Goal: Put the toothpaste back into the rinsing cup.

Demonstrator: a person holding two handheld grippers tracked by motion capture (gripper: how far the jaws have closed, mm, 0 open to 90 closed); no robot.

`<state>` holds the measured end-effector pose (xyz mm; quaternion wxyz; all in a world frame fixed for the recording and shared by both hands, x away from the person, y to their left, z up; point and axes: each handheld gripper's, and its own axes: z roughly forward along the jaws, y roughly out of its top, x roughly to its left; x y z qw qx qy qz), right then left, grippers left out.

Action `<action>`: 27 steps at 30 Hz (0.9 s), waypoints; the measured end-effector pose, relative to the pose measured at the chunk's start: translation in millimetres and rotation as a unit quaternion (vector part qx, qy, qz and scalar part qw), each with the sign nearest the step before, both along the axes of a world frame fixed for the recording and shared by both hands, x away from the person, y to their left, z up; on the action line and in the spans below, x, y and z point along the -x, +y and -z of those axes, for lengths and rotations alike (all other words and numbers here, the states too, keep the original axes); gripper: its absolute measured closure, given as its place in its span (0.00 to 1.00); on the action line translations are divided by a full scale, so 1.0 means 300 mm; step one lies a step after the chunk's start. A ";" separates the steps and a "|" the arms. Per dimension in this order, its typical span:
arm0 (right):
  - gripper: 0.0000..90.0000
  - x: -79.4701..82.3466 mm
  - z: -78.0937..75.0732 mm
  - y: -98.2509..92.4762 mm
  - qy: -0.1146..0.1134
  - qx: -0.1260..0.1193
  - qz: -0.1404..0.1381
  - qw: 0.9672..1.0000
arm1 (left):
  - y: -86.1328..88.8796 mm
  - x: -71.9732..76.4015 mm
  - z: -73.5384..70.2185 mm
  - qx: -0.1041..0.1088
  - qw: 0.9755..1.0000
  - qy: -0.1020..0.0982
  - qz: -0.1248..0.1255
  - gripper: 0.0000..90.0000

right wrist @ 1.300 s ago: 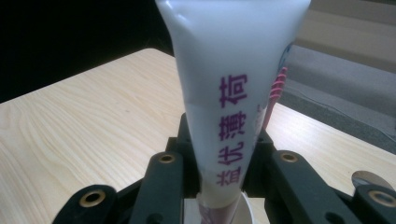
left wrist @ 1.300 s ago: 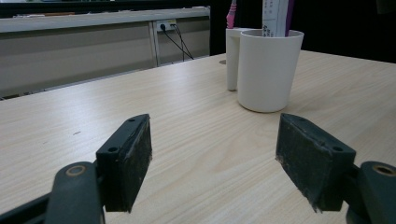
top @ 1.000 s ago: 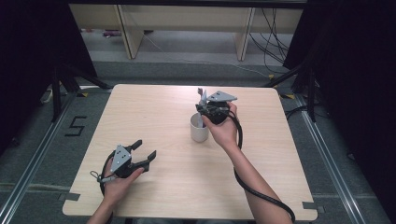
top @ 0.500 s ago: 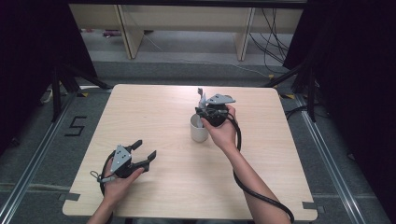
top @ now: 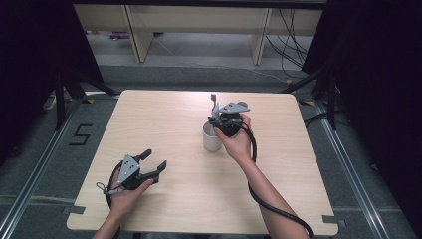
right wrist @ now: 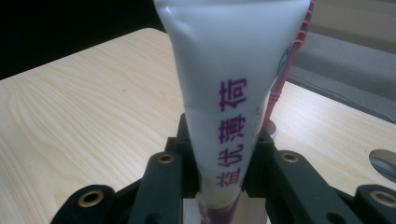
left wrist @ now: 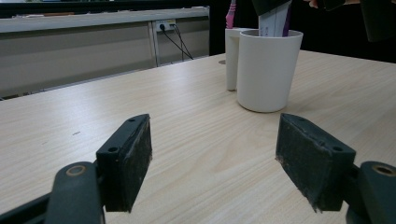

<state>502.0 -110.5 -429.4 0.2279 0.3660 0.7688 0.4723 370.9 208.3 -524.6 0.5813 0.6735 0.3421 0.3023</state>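
Tube (right wrist: 219, 93) clamped in right gripper (right wrist: 219, 172) fingers; lettering purple.

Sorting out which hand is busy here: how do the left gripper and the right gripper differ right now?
The left gripper stands open with nothing between its jaws; the right gripper is shut on a white toothpaste tube. The left one lies low near the table's front edge, well apart from the white cup; the right one is at the cup, with the tube going into it. Both are hand-held with black jaws.
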 end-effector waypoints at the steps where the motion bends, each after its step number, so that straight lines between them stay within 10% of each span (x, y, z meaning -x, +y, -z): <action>1: 0.82 0.000 0.002 0.001 0.001 -0.001 0.000 1.000 | 0.000 0.000 0.000 0.000 1.000 0.000 0.000 0.30; 27: 0.68 0.004 0.000 0.000 -0.011 -0.003 -0.009 1.000 | -0.002 0.001 0.000 0.000 1.000 0.001 0.000 0.30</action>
